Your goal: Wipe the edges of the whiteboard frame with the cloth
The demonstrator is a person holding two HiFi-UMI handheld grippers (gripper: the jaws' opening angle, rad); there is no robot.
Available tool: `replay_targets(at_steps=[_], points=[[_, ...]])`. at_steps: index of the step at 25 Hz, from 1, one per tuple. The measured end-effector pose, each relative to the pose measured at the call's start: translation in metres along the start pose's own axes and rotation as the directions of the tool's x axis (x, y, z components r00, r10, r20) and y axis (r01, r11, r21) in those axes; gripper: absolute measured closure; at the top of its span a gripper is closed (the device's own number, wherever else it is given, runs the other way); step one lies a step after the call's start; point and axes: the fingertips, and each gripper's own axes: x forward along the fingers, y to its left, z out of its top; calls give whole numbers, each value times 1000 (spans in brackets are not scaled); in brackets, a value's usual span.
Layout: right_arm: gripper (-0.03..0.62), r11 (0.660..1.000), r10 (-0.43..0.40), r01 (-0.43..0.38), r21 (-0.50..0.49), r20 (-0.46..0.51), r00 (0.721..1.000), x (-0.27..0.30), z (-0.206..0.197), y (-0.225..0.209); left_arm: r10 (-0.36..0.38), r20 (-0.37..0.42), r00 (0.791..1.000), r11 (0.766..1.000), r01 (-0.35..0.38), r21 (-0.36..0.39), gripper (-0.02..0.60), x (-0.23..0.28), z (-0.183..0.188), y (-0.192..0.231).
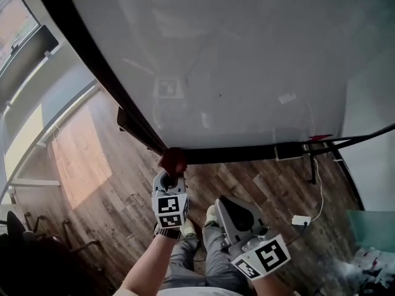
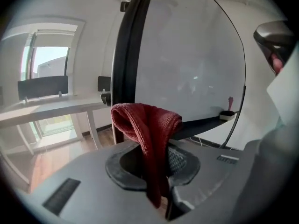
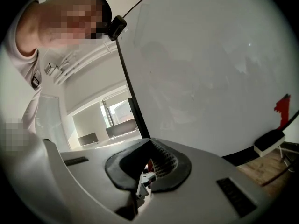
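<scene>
my left gripper (image 1: 169,176) is clamped on the red cloth (image 2: 147,125). its folded top bulges out above the jaws, and the tail hangs down between them until the pads hide it. in the head view the cloth sits right at the lower left corner of the black whiteboard frame (image 1: 234,154), where the side edge meets the bottom edge. the cloth covers that spot, so i cannot tell whether it actually presses on the frame. my right gripper (image 3: 149,168) hangs below that corner, well apart from the frame, with its jaws together and nothing held. a sliver of red shows through the slit between them, too small to identify. the top of the frame is cut off in every view. an eraser (image 1: 289,151) rests along the bottom edge, right of the corner.
</scene>
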Motion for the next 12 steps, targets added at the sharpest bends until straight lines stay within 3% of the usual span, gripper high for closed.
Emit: replay_targets(at_steps=[4,12], points=[[599,1000,-25,25,13,11,1000,-14,11,-14,47,10,999,998,-47,-42,515,-12,2,5],[599,1000,1,-2,9,28,1000,-12,26,-8,-36,51,998,999,37,-6,515,-35,27,-27]])
